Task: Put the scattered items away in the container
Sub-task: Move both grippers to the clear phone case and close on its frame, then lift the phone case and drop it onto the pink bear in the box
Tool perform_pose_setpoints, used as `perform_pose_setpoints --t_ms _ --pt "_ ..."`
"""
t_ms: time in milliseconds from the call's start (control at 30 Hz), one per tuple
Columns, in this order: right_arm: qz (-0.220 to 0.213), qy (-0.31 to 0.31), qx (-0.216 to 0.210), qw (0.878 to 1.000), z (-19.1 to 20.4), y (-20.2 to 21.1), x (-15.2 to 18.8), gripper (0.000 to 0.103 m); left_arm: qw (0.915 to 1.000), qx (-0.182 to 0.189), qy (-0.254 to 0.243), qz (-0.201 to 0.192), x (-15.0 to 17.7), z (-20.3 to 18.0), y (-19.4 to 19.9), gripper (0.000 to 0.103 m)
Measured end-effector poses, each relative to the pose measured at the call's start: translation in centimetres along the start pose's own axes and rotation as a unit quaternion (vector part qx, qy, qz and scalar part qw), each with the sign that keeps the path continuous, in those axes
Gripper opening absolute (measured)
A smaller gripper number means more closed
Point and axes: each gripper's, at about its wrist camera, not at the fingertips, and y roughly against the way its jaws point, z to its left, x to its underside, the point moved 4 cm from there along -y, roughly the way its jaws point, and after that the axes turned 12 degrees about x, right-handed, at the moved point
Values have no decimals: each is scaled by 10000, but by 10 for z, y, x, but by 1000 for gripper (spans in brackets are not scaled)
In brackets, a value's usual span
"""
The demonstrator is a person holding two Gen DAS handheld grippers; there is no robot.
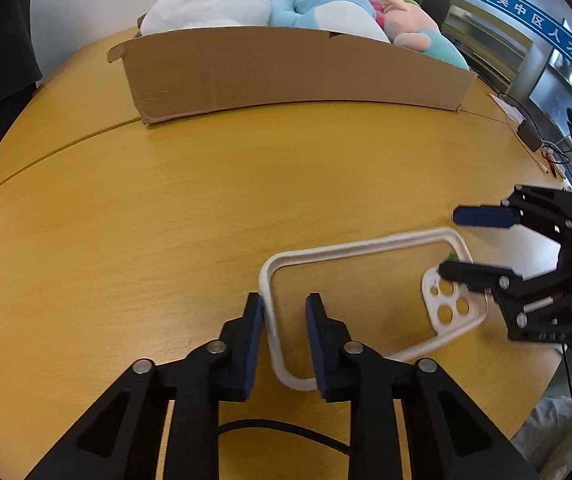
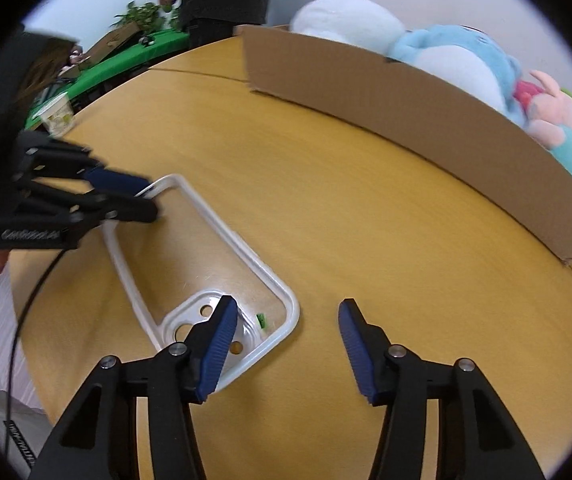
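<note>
Blue-padded fingers of the left gripper (image 1: 284,316) straddle the short end rim of a clear phone case (image 1: 369,308) with a white bumper; the left pad touches the rim from outside, the right pad stands inside the frame with a gap to the rim, so the jaws are parted and not clamped. The phone case lies on the wooden table (image 1: 166,208), back down, camera cut-outs at the end opposite the left gripper. In the right wrist view the phone case (image 2: 206,256) runs diagonally, its camera end nearest the lens. The right gripper (image 2: 286,320) is released, jaws wide apart: its left finger hangs over the camera cut-outs, its right finger over bare table beside the case; contact cannot be determined. A small green mark (image 2: 261,320) sits inside the case by the cut-outs. The cardboard box (image 1: 286,68) stands at the far side of the table, well apart from the case, and holds plush toys (image 1: 305,4) in white, blue and pink. A paper cup (image 2: 57,114) sits at the table's far left edge in the right wrist view.
</note>
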Motion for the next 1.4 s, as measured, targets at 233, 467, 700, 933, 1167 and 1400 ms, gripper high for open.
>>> perform_pose_setpoints --t_ms 233,467,700,933,1167,1400 --pt "100 -569 362 9977 -47 5 16 29 9998 204 -3 54 -9 -28 -14 12" --pt "134 -857 308 9958 -46 12 32 10 9996 207 212 -14 -19 -33 -20 10" --pt "-20 -1277 86 9918 -57 15 34 9 9997 203 9 -134 -25 -48 -7 9" --pt "-683 -1487 231 9863 -77 52 1 9 9979 208 -34 -607 -61 -54 22 9" --pt "-1675 -1388 650 9739 -113 103 -66 8 9910 190 -315 -1287 -133 -54 67 9" --pt "-2238 -1479 1056 9575 -165 104 -148 8 9777 130 -692 -1980 -237 -44 100 9"
